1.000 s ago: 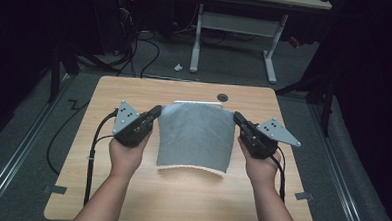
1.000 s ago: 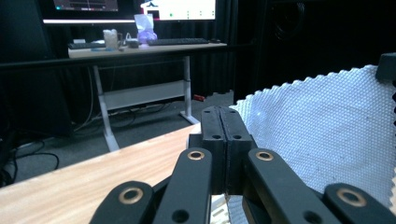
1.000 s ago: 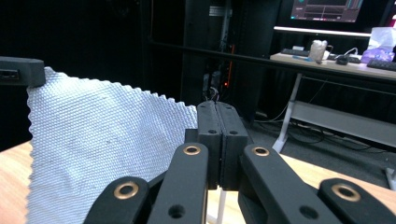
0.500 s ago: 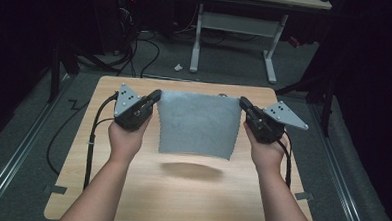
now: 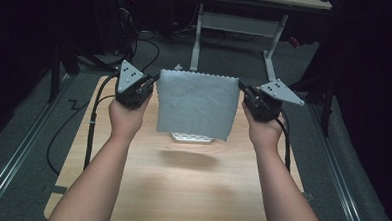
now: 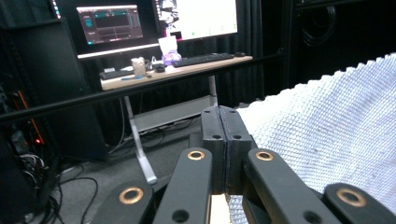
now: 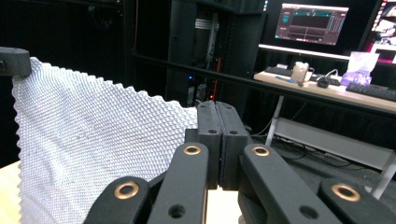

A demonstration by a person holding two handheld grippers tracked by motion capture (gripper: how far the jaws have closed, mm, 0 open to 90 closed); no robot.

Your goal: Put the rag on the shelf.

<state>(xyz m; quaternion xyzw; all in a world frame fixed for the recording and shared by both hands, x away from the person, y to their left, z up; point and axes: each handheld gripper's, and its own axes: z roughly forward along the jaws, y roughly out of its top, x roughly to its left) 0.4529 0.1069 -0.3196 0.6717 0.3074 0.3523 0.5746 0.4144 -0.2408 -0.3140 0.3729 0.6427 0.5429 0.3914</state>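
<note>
I hold a grey cloth (image 5: 197, 104) up in the air between my two hands, well above the wooden surface (image 5: 180, 185). My left tool (image 5: 153, 80) pinches the cloth's top left corner, and in the left gripper view its jaws stand pressed together with the honeycomb weave (image 6: 327, 135) spreading off to one side. My right tool (image 5: 243, 87) has the top right corner; in the right gripper view (image 7: 217, 140) its jaws are likewise closed flat, with the cloth (image 7: 93, 144) stretching away toward the other tool's tip (image 7: 14, 60). The top edge runs nearly straight and taut between the two tools, and the cloth hangs down as a flat sheet with a zigzag-cut border. Its shadow (image 5: 187, 159) lies on the surface below. Just under the cloth's lower edge a small pale object (image 5: 193, 137) rests on the surface; I cannot tell what it is, perhaps a tray. Black cables (image 5: 90, 131) trail from my tools across the surface.
</note>
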